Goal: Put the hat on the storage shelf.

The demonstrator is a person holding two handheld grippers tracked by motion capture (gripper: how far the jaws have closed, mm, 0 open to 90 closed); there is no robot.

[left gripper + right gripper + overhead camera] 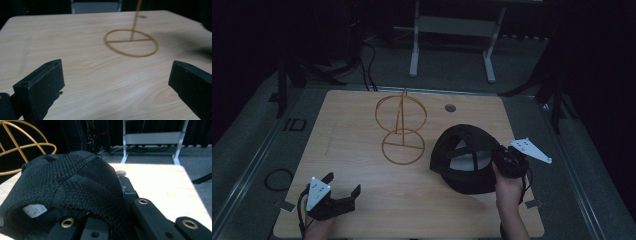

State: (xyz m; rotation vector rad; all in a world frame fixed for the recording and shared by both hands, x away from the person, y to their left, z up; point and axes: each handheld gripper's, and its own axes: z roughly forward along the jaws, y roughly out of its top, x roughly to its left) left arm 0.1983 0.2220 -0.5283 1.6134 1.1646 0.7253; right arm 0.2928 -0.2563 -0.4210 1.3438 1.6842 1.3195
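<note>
Wire stand [402, 127] blocks mid-table; bare wood lies left of it.

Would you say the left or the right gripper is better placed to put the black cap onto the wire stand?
Right, probably: the right gripper is shut on the black cap, beside the wire stand. The left gripper is open and farther away.
</note>
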